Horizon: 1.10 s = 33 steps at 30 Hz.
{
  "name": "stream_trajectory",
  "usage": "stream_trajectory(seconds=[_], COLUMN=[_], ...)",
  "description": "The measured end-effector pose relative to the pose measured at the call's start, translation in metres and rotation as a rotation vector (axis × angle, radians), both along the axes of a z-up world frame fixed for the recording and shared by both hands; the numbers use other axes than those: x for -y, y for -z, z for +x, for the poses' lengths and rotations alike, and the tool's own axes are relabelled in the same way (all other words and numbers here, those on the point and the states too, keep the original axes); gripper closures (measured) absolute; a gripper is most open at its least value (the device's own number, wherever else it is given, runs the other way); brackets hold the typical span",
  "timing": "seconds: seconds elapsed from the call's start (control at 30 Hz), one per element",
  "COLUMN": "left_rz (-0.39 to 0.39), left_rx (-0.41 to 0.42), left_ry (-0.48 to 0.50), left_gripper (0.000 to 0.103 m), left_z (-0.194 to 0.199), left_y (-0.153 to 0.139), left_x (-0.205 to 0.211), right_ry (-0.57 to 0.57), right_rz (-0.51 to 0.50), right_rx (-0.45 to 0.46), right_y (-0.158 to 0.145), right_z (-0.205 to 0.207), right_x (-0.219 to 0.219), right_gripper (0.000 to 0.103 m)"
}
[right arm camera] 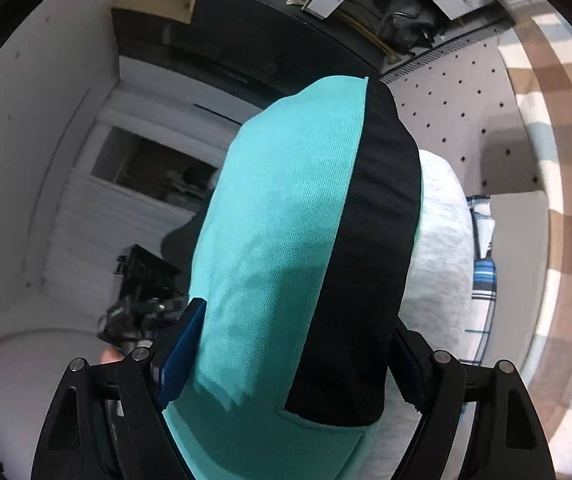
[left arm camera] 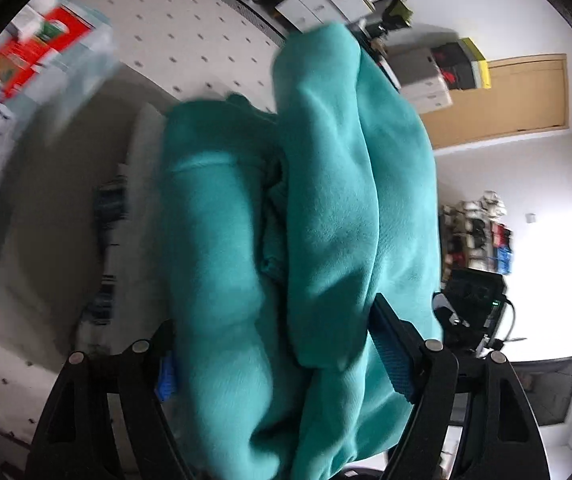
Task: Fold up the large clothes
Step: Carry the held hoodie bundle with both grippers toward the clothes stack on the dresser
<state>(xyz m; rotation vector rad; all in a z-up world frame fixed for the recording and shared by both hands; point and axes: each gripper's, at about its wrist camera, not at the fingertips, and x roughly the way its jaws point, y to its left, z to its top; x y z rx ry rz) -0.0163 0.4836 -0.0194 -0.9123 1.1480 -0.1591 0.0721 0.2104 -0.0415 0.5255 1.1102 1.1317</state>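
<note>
The teal garment (left arm camera: 318, 208) is judged soft, bulky and limp, best taken at seams or hems. A thick bunch of it is clamped between the wide-set jaws of the left tongs (left arm camera: 278, 360). Its black-banded part (right arm camera: 306, 240) is gripped likewise, ahead of the right tongs (right arm camera: 290, 356).

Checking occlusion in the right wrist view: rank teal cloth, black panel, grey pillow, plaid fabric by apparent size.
1. Teal cloth, inflated by nearness
2. Black panel
3. Grey pillow and plaid fabric: look alike, both partly hidden or cropped, so unranked.
</note>
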Motion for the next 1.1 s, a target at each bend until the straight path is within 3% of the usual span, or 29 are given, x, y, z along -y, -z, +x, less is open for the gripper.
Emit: stream_trajectory(seconds=[0.13,0.27,0.37,0.47,0.57,0.6,0.63,0.67,0.7,0.73,0.8,0.9,1.03,1.1], left_rz=[0.148,0.198,0.225,0.283,0.290,0.254,0.238,0.232,0.218,0.196,0.130,0.064,0.140,0.185], left_rx=[0.013,0.118,0.222,0.286,0.241,0.221,0.216,0.224,0.232,0.230,0.229,0.238,0.232,0.233], left_ry=[-0.108,-0.129,-0.061,0.039,0.082,0.083,0.072,0.043,0.021,-0.008,-0.056,-0.073,-0.024,-0.022], left_gripper=[0.027,0.027,0.027,0.027,0.027,0.027,0.027,0.027,0.027,0.027,0.027,0.027,0.027,0.027], left_z=[-0.023,-0.048,-0.066,-0.069,-0.059,-0.054,-0.049,-0.044,-0.042,-0.038,-0.037,-0.035,-0.035,-0.032], left_y=[-0.035,-0.070,-0.087,-0.077,-0.033,-0.016,0.000,0.017,0.027,0.039,0.049,0.048,0.033,0.028], left_x=[-0.012,0.006,0.033,0.072,0.088,0.089,0.088,0.087,0.085,0.080,0.071,0.058,0.069,0.078], right_ry=[0.028,0.049,0.097,0.065,-0.009,-0.072,-0.169,-0.224,-0.253,-0.267,-0.262,-0.255,-0.271,-0.220], right_rz=[-0.093,-0.165,-0.270,-0.324,-0.250,-0.213,-0.194,-0.240,-0.300,-0.330,-0.297,-0.254,-0.308,-0.308], right_rx=[0.119,0.211,0.428,0.594,0.693,0.700,0.687,0.675,0.656,0.645,0.633,0.541,0.583,0.601], right_y=[-0.016,-0.024,-0.052,-0.071,-0.092,-0.094,-0.092,-0.082,-0.069,-0.054,-0.039,-0.034,-0.050,-0.070], right_z=[-0.006,-0.016,-0.036,-0.051,-0.084,-0.093,-0.102,-0.107,-0.109,-0.109,-0.105,-0.092,-0.092,-0.093], right_x=[0.004,0.002,0.005,-0.001,0.006,0.004,-0.003,-0.014,-0.025,-0.032,-0.032,-0.028,-0.028,-0.025], right_gripper=[0.020,0.019,0.019,0.020,0.020,0.023,0.042,0.066,0.072,0.073,0.074,0.074,0.074,0.072])
